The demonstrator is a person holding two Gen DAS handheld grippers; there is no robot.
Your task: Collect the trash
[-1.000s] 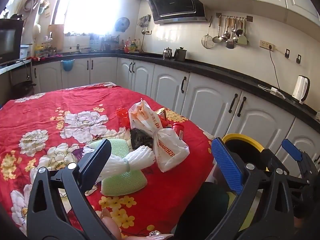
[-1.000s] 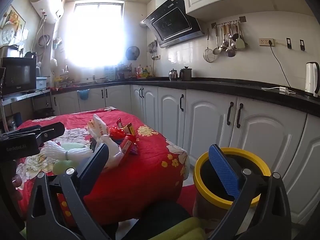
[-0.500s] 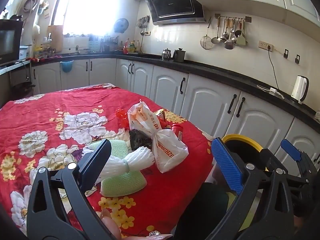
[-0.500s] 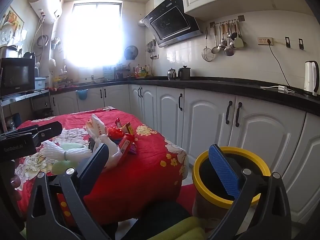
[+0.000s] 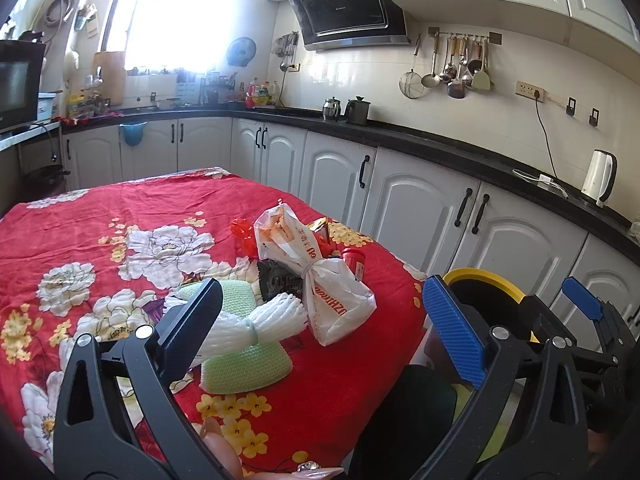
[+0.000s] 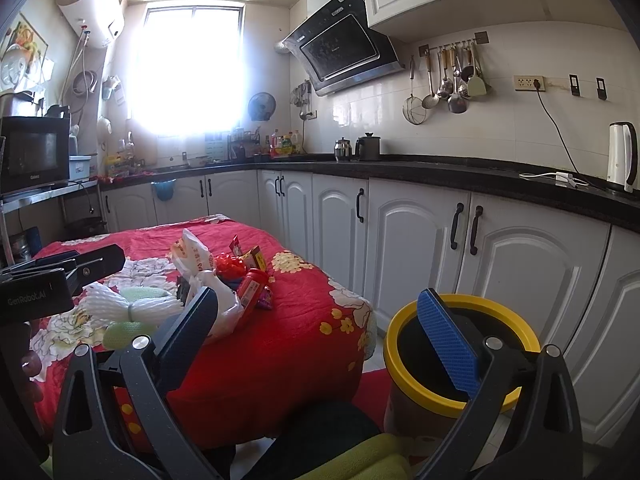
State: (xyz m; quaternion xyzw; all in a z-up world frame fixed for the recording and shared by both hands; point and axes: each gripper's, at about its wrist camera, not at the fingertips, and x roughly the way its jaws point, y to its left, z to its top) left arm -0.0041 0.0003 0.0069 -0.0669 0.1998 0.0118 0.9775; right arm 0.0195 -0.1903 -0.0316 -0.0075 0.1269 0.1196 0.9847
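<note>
Trash lies in a pile on the red flowered tablecloth: a tied white plastic bag, a white foam net on a green foam net, a dark wrapper, a red tube and red wrappers. The pile also shows in the right wrist view. A yellow-rimmed bin stands on the floor right of the table. My left gripper is open and empty, just short of the foam nets. My right gripper is open and empty, above the floor beside the bin.
White cabinets under a black counter run behind the table and bin. A kettle stands on the counter at right. A microwave sits at far left. The person's dark and green clothing fills the bottom.
Both views have shifted very slightly; the grippers stay open and nothing on the table has moved.
</note>
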